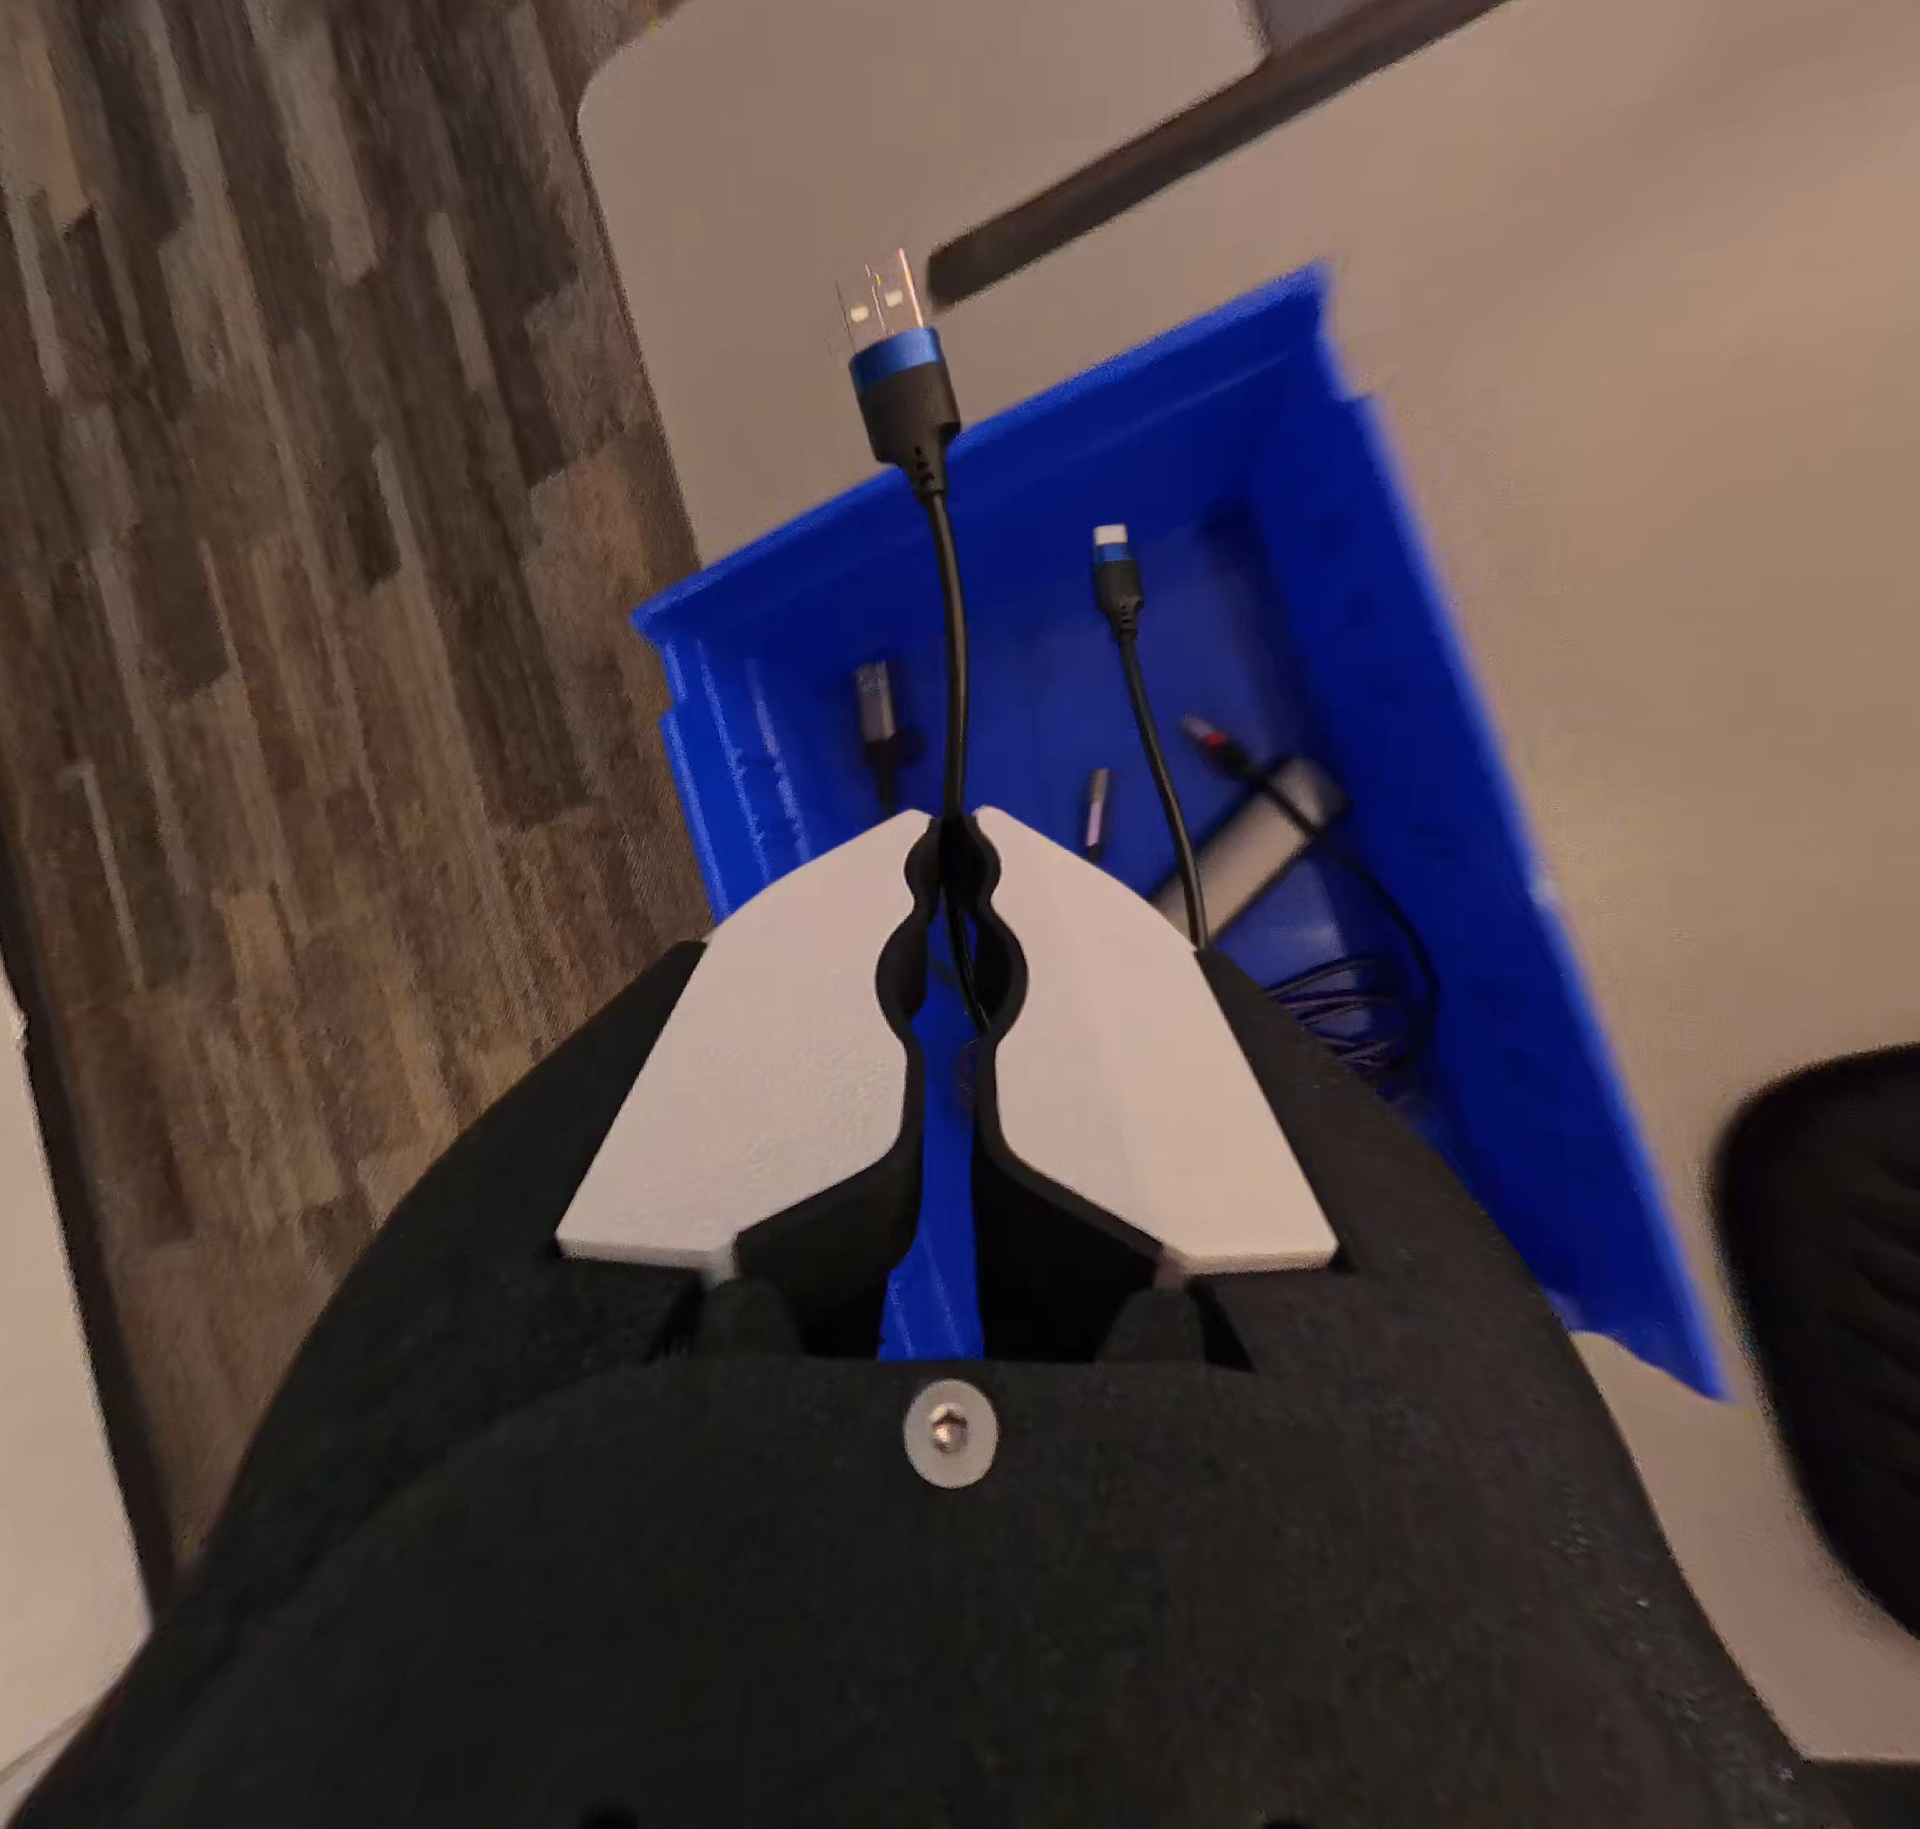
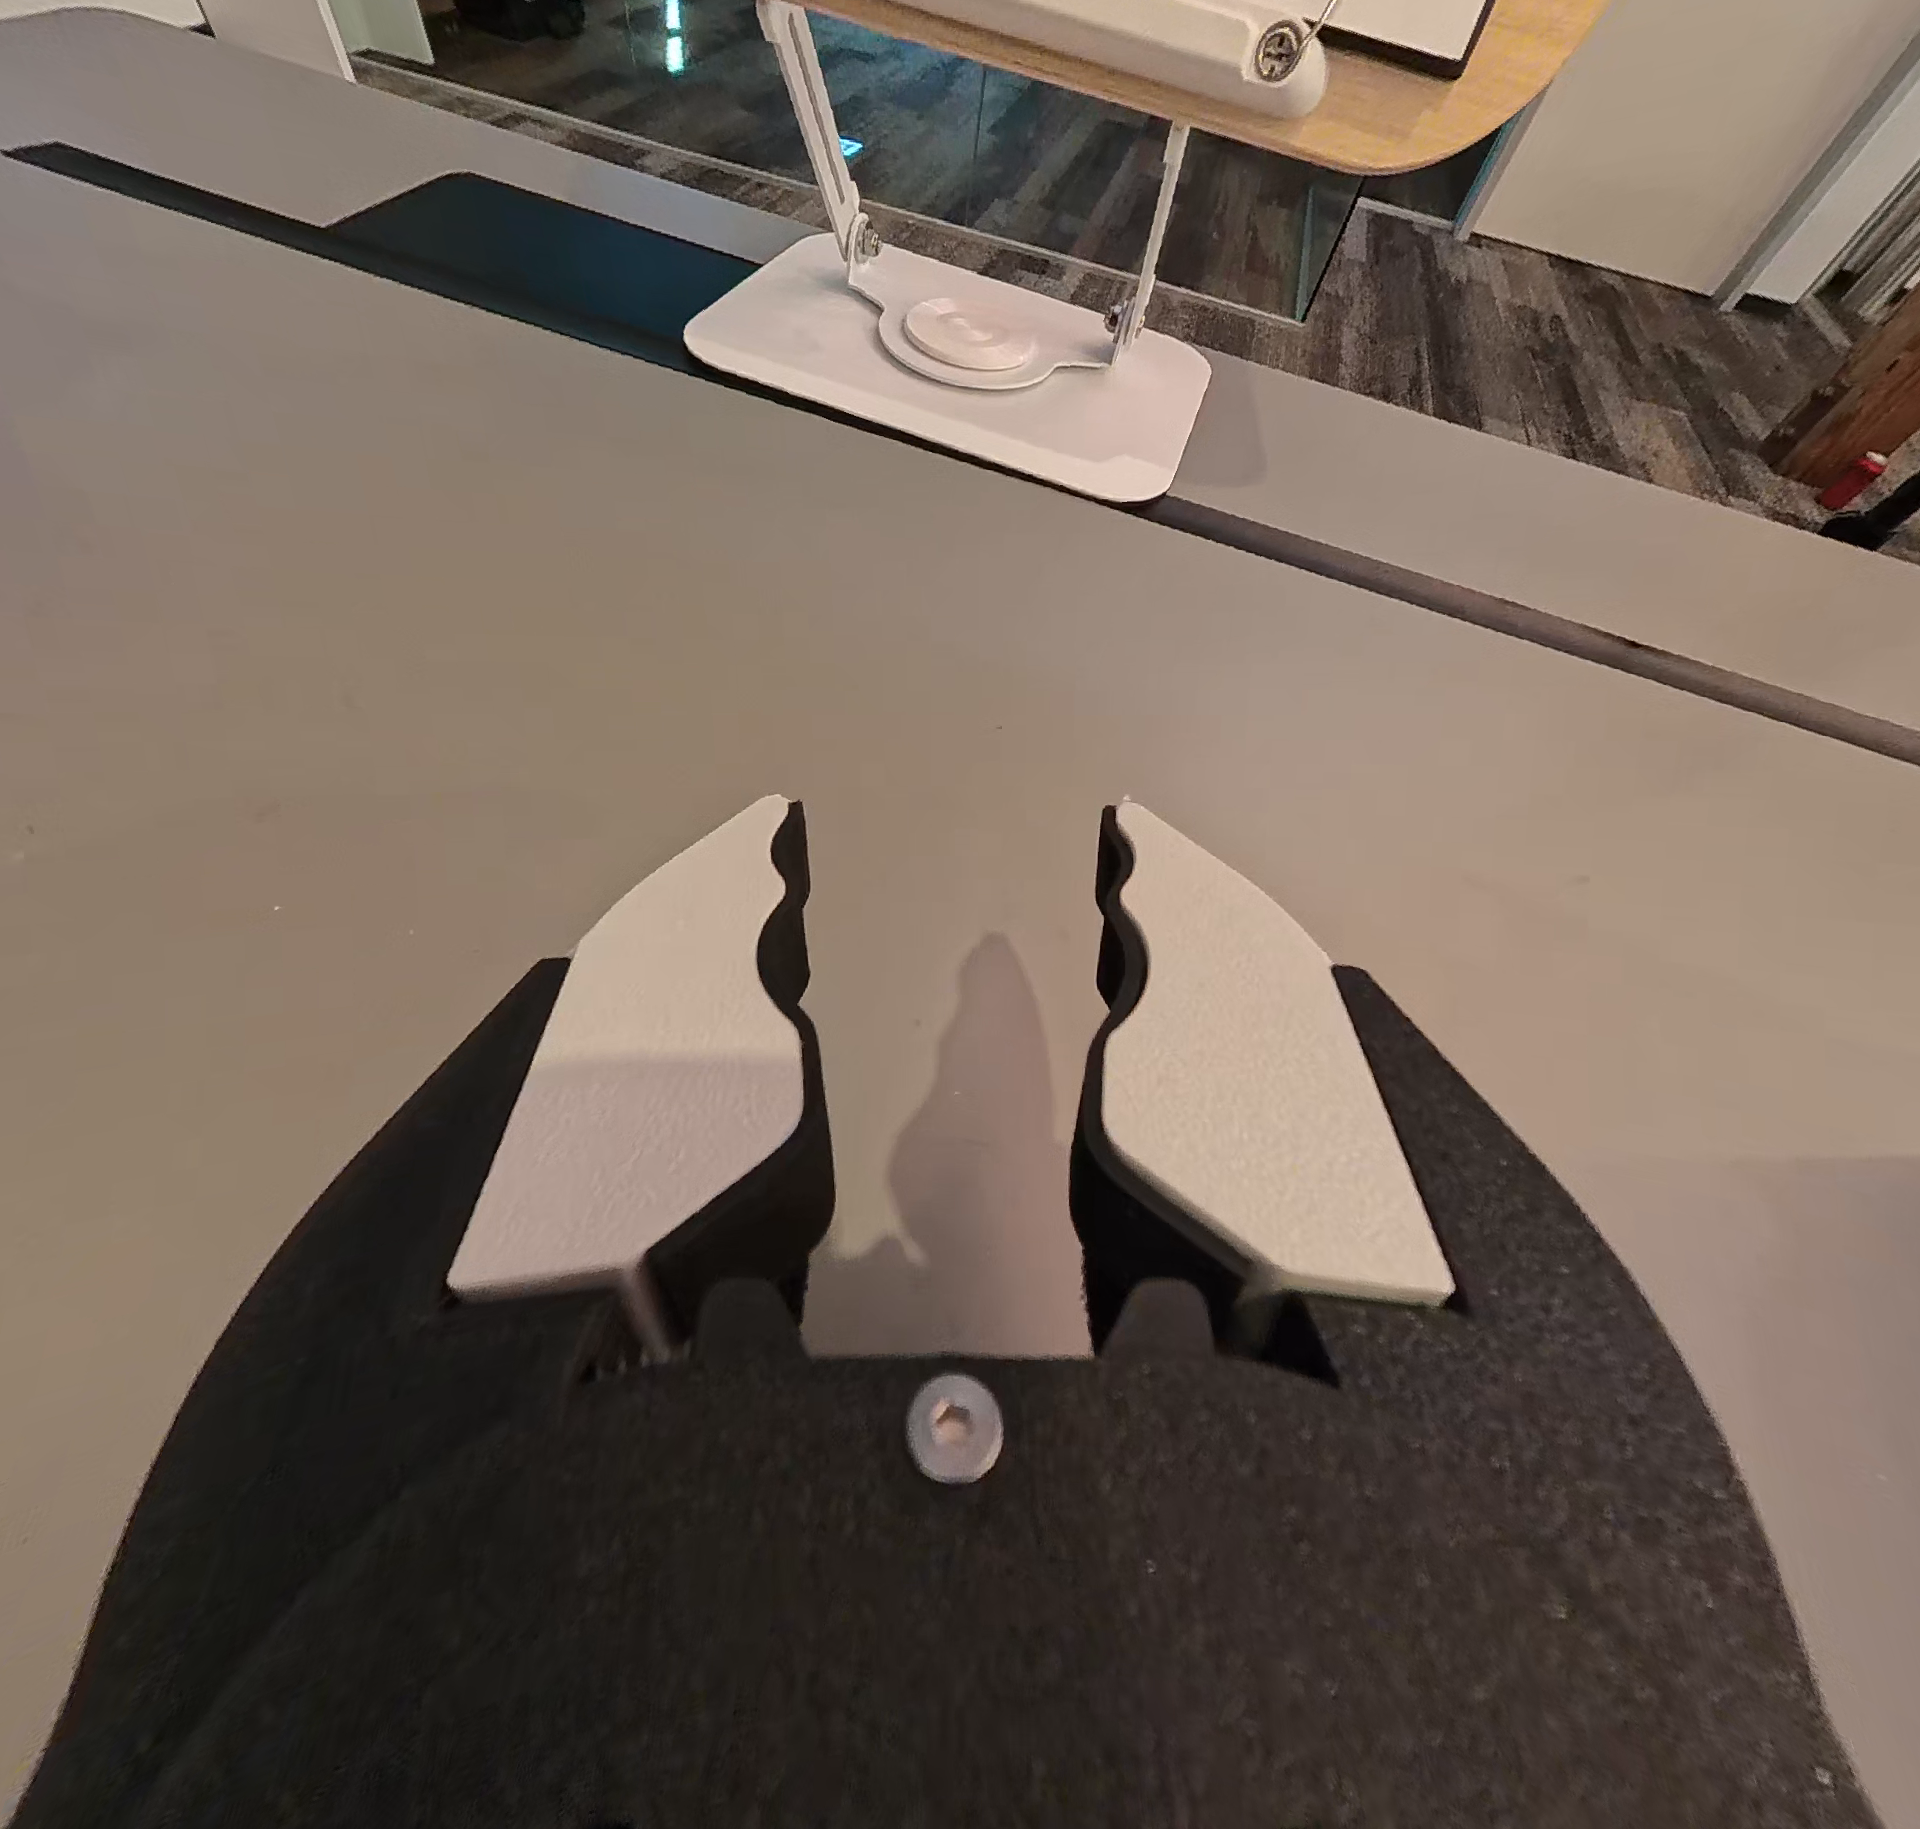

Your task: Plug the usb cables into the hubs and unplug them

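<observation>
In the left wrist view, the left hand-held gripper point(image 1: 951, 829) with white fingers on a black body is clamping a thin black cable point(image 1: 958, 657) at its tips, pinching the cord itself and not the plug. The cable's silver USB-A plug with a blue metal collar point(image 1: 891, 345) is standing up toward the upper middle of the frame, free in the air, while its other end, a smaller blue-collared connector point(image 1: 1114, 558), is arching up to the right of it. Behind both, in the centre of the frame, a deep blue plastic bin point(image 1: 1455, 740) is sitting on the pale grey surface point(image 1: 1558, 325); inside it a flat silver-grey hub point(image 1: 1262, 844) is lying near the bin floor among other loose cables with grey point(image 1: 878, 704) and red-tipped plugs point(image 1: 1210, 735). In the right wrist view, the right hand-held gripper point(image 2: 951, 823) is hovering with its fingers spread apart and nothing between them, over bare grey surface point(image 2: 416, 636), with a white hinged stand point(image 2: 951, 366) sitting in the upper middle. By the look of things, the work is at the fetching stage: a cable is being lifted clear of the bin and nothing is plugged in. The next move likely calls for the free gripper to bring out or steady the hub, and for a regrip nearer the plug, since a cord held this far back will flex under insertion.
</observation>
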`<state>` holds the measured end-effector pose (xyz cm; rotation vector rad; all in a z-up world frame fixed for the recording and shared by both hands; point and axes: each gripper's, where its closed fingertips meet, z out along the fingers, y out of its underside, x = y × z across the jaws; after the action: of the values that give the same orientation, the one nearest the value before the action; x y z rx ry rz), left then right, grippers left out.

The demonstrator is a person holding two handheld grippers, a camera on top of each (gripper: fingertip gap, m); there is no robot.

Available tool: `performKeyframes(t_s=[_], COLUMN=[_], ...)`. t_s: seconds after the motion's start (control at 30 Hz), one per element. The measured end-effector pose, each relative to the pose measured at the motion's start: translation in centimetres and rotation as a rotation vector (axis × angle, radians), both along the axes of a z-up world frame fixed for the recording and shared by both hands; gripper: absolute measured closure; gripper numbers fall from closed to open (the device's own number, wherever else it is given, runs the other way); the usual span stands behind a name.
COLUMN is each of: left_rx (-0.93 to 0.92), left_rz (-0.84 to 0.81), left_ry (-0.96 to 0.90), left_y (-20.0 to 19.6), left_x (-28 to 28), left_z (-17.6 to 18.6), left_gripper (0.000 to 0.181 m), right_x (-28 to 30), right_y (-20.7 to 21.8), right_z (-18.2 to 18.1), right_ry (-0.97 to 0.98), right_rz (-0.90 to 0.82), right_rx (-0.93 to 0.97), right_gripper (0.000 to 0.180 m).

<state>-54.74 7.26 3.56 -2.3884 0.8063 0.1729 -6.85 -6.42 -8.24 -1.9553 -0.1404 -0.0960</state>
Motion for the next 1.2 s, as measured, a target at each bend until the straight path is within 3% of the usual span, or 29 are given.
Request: performKeyframes(t_s=[0.17, 0.3, 0.47, 0.63, 0.97, 1.2], left_rx=[0.027, -0.018, -0.133, -0.274, -0.346, -0.309], left_rz=[-0.181, -0.373, -0.547, -0.622, -0.609, -0.586], left_ry=[-0.197, -0.330, -0.340, -0.331, -0.148, -0.134], left_y=[-3.0, -7.2, -11.3, -13.4, -12.4, -11.8], left_x=[10.1, 20.5, 31.3, 38.3, 39.9, 40.2], left_z=[5.2, 6.1, 1.0, -5.6, -14.9, -17.7], left_gripper=[0.178, 0.178, 0.178, 0.178, 0.178, 0.178], right_x=[0.9, 3.3, 7.3, 9.3, 10.1, 9.6], right_y=[-0.4, -1.4, -2.9, -3.5, -3.5, -3.4], right_z=[0.5, 1.5, 2.6, 1.5, 1.1, 0.6], right_ry=[0.031, 0.048, 0.045, 0.040, 0.079, 0.086], right_rz=[-0.023, -0.099, -0.197, -0.214, -0.227, -0.207], right_rx=[0.018, 0.054, 0.105, 0.050, 0.037, 0.018], right_gripper=[0.127, 0.129, 0.134, 0.132, 0.132, 0.132])
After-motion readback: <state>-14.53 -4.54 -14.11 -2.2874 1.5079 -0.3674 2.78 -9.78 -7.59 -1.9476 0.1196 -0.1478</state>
